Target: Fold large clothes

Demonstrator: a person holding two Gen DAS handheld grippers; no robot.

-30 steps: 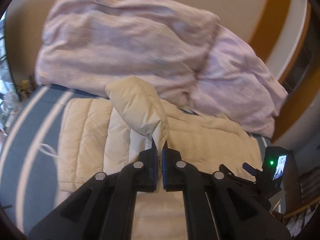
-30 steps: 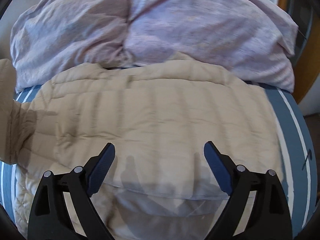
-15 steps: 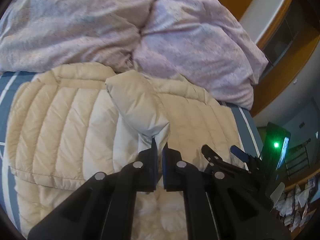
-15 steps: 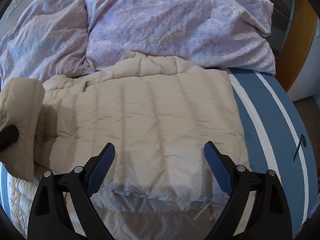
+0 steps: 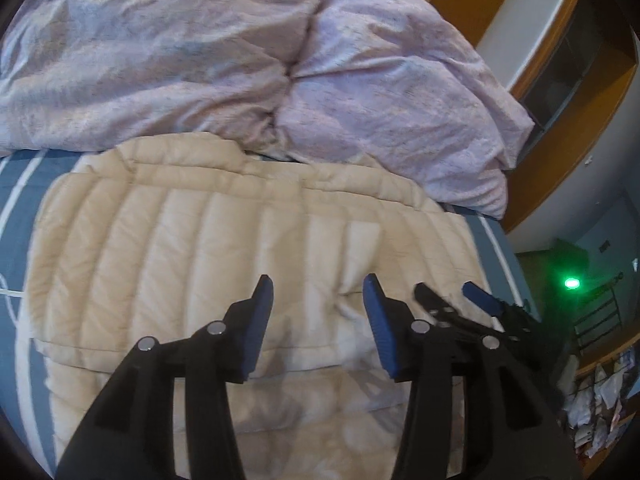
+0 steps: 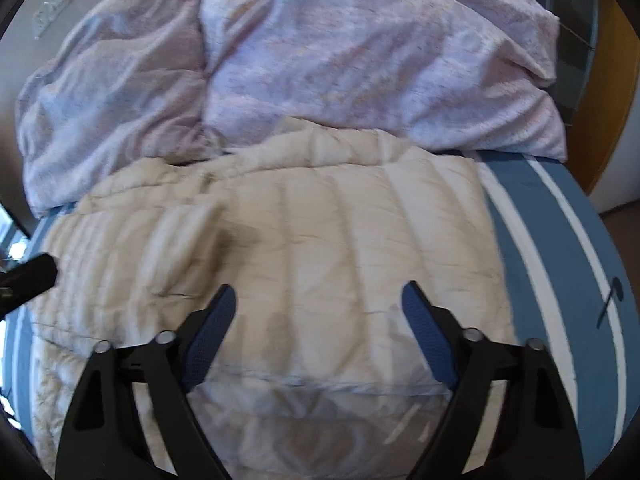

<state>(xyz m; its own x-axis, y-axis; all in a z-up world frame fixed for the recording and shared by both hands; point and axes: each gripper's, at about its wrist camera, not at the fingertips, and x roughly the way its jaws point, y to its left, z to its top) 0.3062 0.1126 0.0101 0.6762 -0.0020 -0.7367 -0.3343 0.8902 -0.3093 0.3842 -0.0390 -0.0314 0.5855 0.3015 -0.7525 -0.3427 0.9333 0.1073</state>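
A cream quilted puffer jacket (image 5: 224, 256) lies flat on the bed, with both sleeves folded in over its body. It also fills the middle of the right wrist view (image 6: 320, 248). My left gripper (image 5: 318, 292) is open and empty, just above the jacket's middle. My right gripper (image 6: 318, 300) is open and empty, above the jacket's lower part. The right gripper's fingers (image 5: 480, 300) show at the right of the left wrist view. The left gripper's tip (image 6: 28, 276) shows at the left edge of the right wrist view.
A crumpled lilac duvet (image 5: 240, 52) is heaped at the head of the bed, touching the jacket's collar end; it also shows in the right wrist view (image 6: 320, 48). The blue sheet with white stripes (image 6: 560, 264) shows on both sides. Wooden door frame (image 5: 580, 152) at right.
My left gripper has opened and let go of the sleeve, which now lies folded flat across the jacket. The right gripper stayed open and shifted slightly.
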